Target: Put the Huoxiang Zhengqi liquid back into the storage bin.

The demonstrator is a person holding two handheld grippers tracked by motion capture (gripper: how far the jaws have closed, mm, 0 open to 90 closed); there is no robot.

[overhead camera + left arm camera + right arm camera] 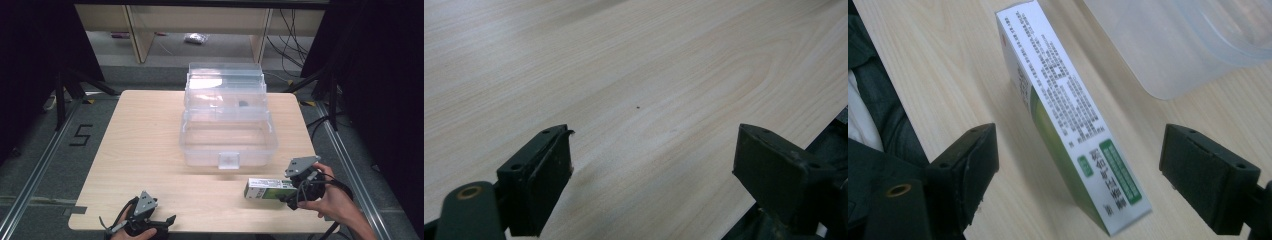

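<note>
A small white and green carton printed with dense text lies on its long edge on the wooden table, near the front right corner. Just behind it stands a clear plastic storage box, lid raised open at the back, a latch tab on its front wall.

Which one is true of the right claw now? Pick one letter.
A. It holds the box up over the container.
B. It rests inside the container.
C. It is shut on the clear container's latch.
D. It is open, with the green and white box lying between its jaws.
D: in the right gripper view the right claw has its jaws spread wide, apart from the green and white box, which lies on the table beside the clear container.
</note>
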